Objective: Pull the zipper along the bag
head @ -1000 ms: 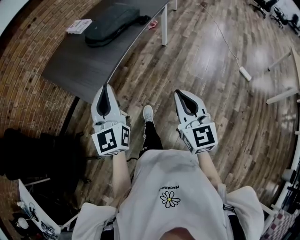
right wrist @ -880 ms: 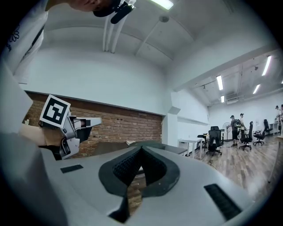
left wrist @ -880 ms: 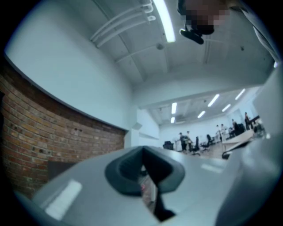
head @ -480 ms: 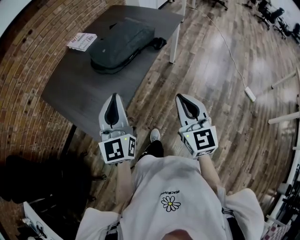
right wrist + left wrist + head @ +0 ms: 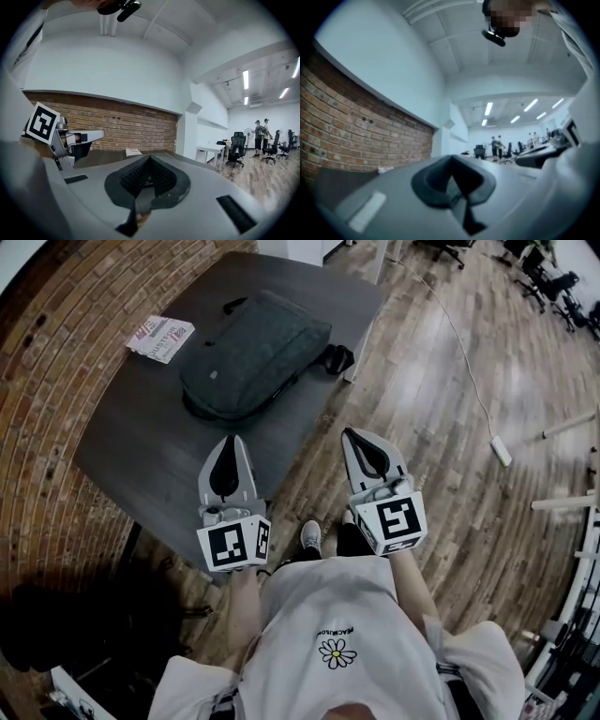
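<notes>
A dark grey bag [image 5: 255, 351] lies flat on the dark table [image 5: 131, 432] in the head view, its strap end hanging near the table's right edge. My left gripper [image 5: 229, 441] is shut and empty, held over the table's near edge, a short way from the bag. My right gripper [image 5: 355, 435] is also shut and empty, out over the wooden floor to the right of the table. In the left gripper view the jaws [image 5: 451, 160] meet with nothing between them. The right gripper view shows its jaws [image 5: 149, 160] closed too. The zipper is too small to make out.
A printed booklet [image 5: 159, 337] lies on the table left of the bag. A brick wall [image 5: 47, 381] runs behind the table. A white power strip [image 5: 502, 451] with its cable lies on the floor at the right. Office chairs [image 5: 544, 282] stand far off.
The person has walked toward the table. Table and bag have come nearer and lower in the head view. Both grippers stayed shut, and the left one now reaches over the table's near edge.
</notes>
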